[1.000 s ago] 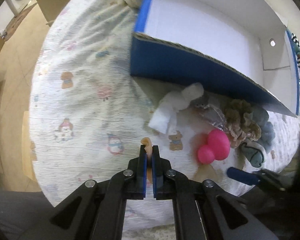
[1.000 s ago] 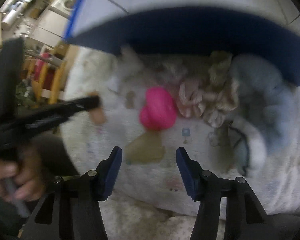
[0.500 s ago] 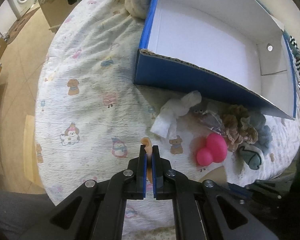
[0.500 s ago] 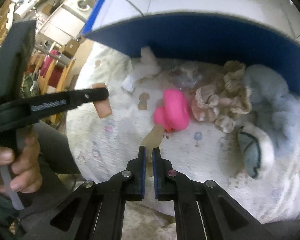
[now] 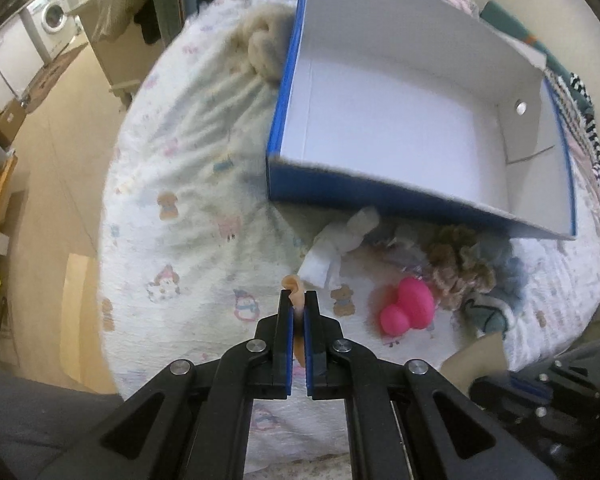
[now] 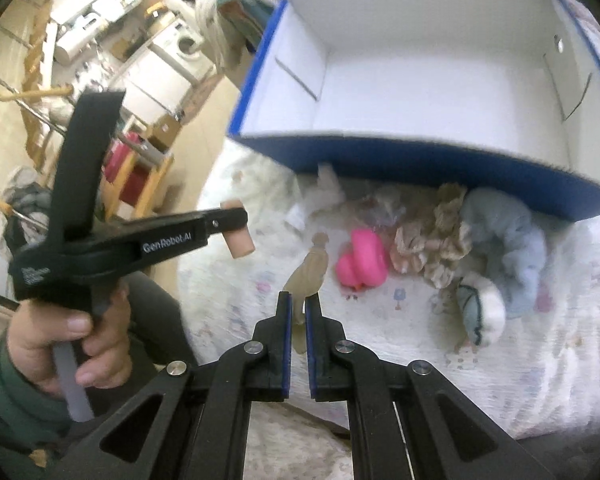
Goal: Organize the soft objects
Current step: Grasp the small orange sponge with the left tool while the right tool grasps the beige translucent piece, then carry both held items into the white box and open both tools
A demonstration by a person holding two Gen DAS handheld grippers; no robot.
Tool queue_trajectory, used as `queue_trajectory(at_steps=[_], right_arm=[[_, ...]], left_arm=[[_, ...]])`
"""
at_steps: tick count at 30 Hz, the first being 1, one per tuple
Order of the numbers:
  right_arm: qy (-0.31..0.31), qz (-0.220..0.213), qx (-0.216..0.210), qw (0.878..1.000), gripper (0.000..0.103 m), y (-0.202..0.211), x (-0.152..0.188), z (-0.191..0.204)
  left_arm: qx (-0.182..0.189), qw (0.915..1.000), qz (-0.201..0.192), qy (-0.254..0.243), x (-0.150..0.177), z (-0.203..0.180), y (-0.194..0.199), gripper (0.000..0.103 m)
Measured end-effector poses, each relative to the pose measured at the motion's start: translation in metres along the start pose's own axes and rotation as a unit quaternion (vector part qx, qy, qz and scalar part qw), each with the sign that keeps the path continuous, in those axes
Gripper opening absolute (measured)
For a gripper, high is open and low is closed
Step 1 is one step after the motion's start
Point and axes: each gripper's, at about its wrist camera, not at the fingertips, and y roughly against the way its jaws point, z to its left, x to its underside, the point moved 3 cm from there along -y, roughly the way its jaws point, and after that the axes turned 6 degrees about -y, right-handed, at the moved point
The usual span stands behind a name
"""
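Observation:
My left gripper point(image 5: 299, 300) is shut on a small peach soft piece point(image 5: 294, 286), held above the printed quilt. In the right wrist view it comes in from the left with the peach soft piece point(image 6: 240, 240) at its tip. My right gripper point(image 6: 299, 304) is shut on a thin olive-tan soft strip point(image 6: 308, 272), also off the quilt. Ahead lies an open blue box point(image 5: 380, 186) with a white inside point(image 6: 420, 92) and nothing in it. In front of the box lie a pink soft toy point(image 6: 362, 262), a beige scrunchie point(image 6: 432, 246) and a blue-grey scrunchie point(image 6: 508, 236).
A crumpled white cloth point(image 5: 336, 244) and a grey-white sock-like item point(image 6: 480, 312) lie by the box's near wall. A beige plush point(image 5: 266, 52) rests against its left wall. The bed edge drops to the floor point(image 5: 60, 140) on the left. A hand point(image 6: 68, 340) grips the left tool.
The right gripper's jaws closed on the olive strip that lay on the quilt. Both grippers rose with their pieces, and the box's inside came more into view.

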Motion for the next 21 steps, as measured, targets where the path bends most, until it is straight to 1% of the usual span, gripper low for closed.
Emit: queue_trajectory(at_steps=[4, 10, 13, 17, 21], right_arm=[[0.0, -0.039, -0.007, 0.999, 0.008, 0.026, -0.011, 0.002], [0.0, -0.09, 0.0, 0.996, 0.008, 0.063, -0.031, -0.003], [-0.001, -0.107, 0.003, 0.994, 0.008, 0.077, -0.044, -0.007], [-0.003, -0.126, 0.007, 0.992, 0.008, 0.087, -0.065, -0.012], [-0.006, -0.137, 0.012, 0.99, 0.008, 0.087, -0.084, -0.019]], left_arm=[[-0.004, 0.9991, -0.041, -0.007, -0.013, -0.003, 0.034, 0.004], [-0.011, 0.9958, -0.086, -0.027, -0.041, -0.007, 0.064, 0.004], [-0.01, 0.9942, -0.101, -0.037, -0.057, -0.011, 0.069, 0.004], [-0.012, 0.9924, -0.111, -0.052, -0.075, -0.019, 0.07, 0.004], [-0.011, 0.9917, -0.114, -0.059, -0.094, -0.025, 0.065, 0.004]])
